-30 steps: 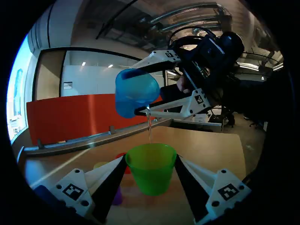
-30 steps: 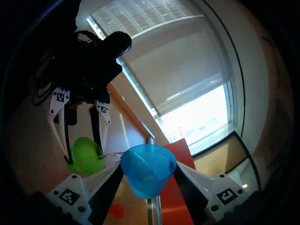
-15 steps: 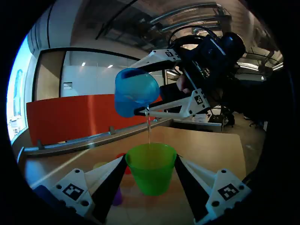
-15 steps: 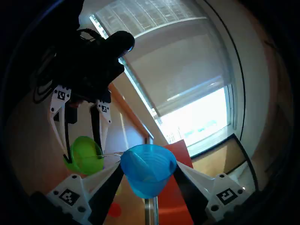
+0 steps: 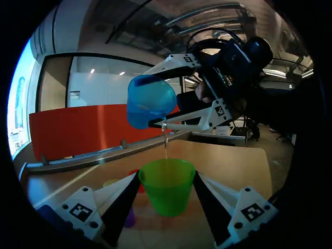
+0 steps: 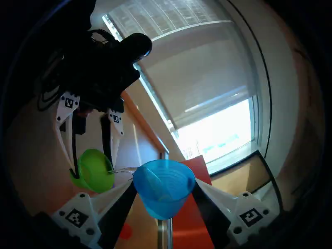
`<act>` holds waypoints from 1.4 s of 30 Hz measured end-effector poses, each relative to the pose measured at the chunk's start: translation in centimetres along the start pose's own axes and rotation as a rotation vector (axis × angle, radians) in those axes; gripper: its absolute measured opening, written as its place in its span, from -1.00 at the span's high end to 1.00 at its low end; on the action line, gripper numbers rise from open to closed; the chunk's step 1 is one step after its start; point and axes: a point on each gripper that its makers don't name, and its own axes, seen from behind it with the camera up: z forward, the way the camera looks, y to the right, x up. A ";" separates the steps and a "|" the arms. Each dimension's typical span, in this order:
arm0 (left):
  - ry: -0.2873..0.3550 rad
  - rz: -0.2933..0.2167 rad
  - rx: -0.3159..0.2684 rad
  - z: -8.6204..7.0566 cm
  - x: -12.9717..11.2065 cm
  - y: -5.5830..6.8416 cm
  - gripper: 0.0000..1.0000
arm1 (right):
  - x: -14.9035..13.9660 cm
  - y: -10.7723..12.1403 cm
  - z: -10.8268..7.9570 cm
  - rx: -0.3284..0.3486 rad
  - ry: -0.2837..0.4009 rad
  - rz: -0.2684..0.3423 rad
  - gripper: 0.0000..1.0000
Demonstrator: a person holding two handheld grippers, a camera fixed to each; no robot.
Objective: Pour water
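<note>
The left gripper [image 5: 166, 179] is clamping both fingers on the green cup [image 5: 167, 193], holding it upright at the near edge of the table [image 5: 236, 164]. The right gripper [image 6: 164, 184] is squeezing the blue cup [image 6: 163, 198], tipping it above the green one and slightly to its left. Water [image 5: 165, 143] (a thin stream) is falling from the blue cup's lip into the green cup.

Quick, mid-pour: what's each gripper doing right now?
Left gripper: closed on the green cup, held upright.
Right gripper: closed on the blue cup, tipped, water streaming into the green cup.
</note>
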 end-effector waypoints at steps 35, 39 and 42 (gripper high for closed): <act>-0.004 -0.003 -0.002 0.1 -0.2 0.0 -0.77 | 0.2 0.3 0.3 0.003 -0.007 -0.069 -0.82; -0.004 -0.004 -0.004 0.1 -0.2 0.1 -0.77 | 0.3 0.4 0.4 -0.001 -0.009 -0.077 -0.82; -0.004 -0.003 -0.003 0.1 -0.2 0.0 -0.77 | 0.4 0.4 0.4 -0.005 -0.009 -0.084 -0.82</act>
